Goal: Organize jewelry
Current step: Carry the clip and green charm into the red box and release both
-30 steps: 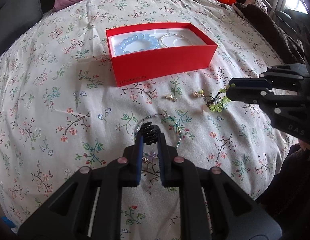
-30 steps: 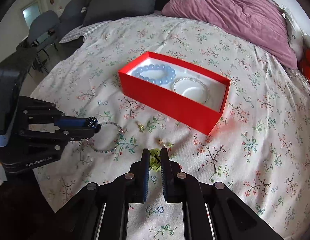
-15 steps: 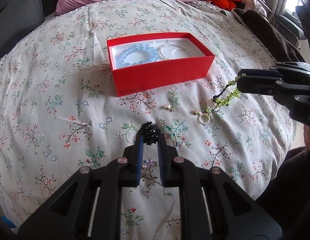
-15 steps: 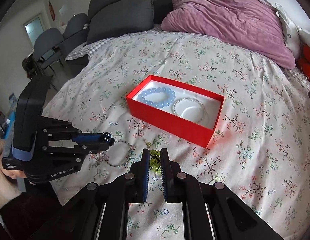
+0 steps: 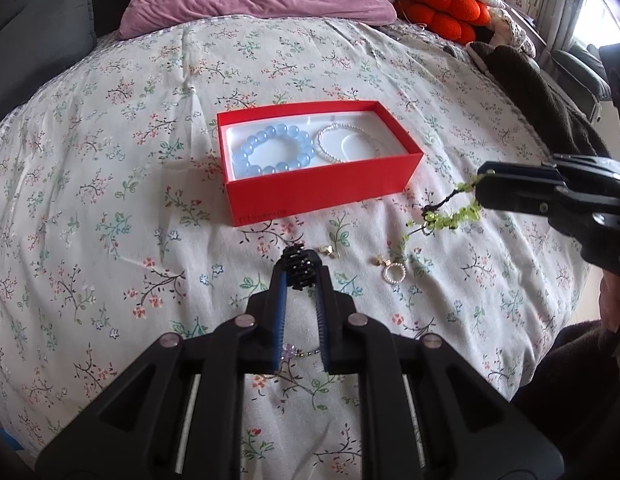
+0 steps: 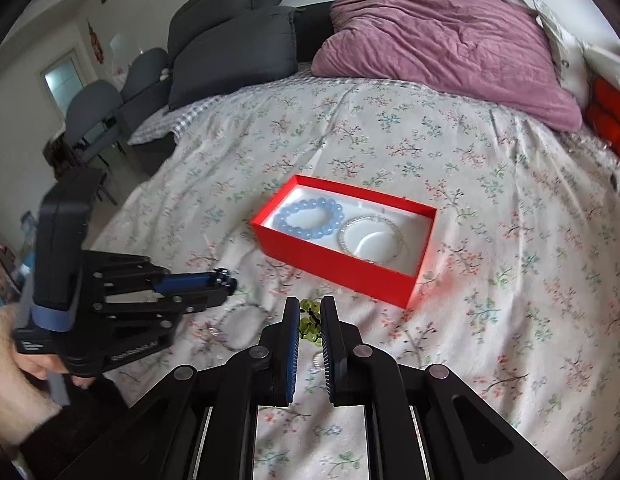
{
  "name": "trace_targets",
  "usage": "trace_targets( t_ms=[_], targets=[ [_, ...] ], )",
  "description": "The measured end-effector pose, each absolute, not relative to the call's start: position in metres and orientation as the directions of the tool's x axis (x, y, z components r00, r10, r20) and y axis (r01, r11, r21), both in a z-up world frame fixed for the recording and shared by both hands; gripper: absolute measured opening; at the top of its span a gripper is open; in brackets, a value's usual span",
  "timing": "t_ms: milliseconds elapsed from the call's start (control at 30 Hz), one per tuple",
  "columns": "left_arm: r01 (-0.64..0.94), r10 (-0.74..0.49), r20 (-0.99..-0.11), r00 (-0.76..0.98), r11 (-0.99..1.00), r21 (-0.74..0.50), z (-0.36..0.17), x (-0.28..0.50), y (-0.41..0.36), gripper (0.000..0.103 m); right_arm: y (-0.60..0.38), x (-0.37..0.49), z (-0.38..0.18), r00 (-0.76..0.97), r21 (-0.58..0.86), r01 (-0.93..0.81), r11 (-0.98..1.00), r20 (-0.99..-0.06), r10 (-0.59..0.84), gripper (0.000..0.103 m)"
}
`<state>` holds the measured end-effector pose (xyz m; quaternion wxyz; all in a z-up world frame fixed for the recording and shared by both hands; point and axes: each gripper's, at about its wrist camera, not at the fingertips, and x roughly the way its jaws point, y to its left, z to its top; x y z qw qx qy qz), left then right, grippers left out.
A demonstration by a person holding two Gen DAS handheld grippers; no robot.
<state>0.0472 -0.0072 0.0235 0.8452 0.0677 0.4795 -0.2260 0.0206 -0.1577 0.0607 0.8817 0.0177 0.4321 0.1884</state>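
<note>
A red box (image 5: 322, 190) (image 6: 334, 258) lies on the floral bedspread with a blue bead bracelet (image 5: 273, 152) (image 6: 312, 218) and a thin pearl bracelet (image 5: 348, 142) (image 6: 370, 240) inside. My left gripper (image 5: 299, 266) (image 6: 223, 276) is shut on a dark beaded bracelet, lifted above the bed; a purple charm (image 5: 289, 350) hangs between its fingers. My right gripper (image 6: 310, 314) (image 5: 482, 182) is shut on a green bead bracelet (image 5: 446, 216) (image 6: 307, 322), held in the air right of the box.
Small gold earrings (image 5: 329, 250) and a pearl ring earring (image 5: 392, 272) lie on the bedspread in front of the box. A purple pillow (image 6: 442, 44), grey cushions (image 6: 229, 40) and an orange cushion (image 5: 442, 4) sit at the bed's head. A dark blanket (image 5: 550, 100) lies at right.
Both grippers have risen from the bed with their bracelets. The green bracelet has left the bedspread and now hangs from the right gripper, higher and nearer the box.
</note>
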Motion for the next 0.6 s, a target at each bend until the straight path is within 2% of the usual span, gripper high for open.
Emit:
trace_targets(
  t_ms=[33, 100, 200, 300, 600],
  targets=[
    [0.449, -0.318, -0.841, 0.437, 0.888, -0.102, 0.024, 0.048, -0.008, 0.016, -0.159, 0.020, 0.061, 0.558, 0.198, -0.324, 0.925, -0.749, 0.356, 0.010],
    [0.453, -0.309, -0.849, 0.428, 0.887, -0.094, 0.020, 0.048, -0.011, 0.015, -0.159, 0.025, 0.051, 0.553, 0.135, -0.289, 0.948, -0.784, 0.280, 0.010],
    [0.453, -0.278, -0.875, 0.395, 0.888, -0.078, 0.006, 0.049, -0.017, 0.015, -0.163, 0.041, 0.001, 0.438, -0.082, -0.192, 0.978, -0.899, 0.010, 0.010],
    [0.459, -0.269, -0.882, 0.386, 0.886, -0.069, 0.002, 0.047, -0.020, 0.015, -0.179, 0.047, -0.020, 0.346, 0.039, -0.150, 0.988, -0.934, 0.089, 0.010],
    [0.452, -0.271, -0.877, 0.396, 0.889, -0.071, 0.006, 0.049, -0.020, 0.015, -0.177, 0.029, 0.055, 0.504, 0.205, -0.250, 0.946, -0.807, 0.308, 0.010]
  ],
)
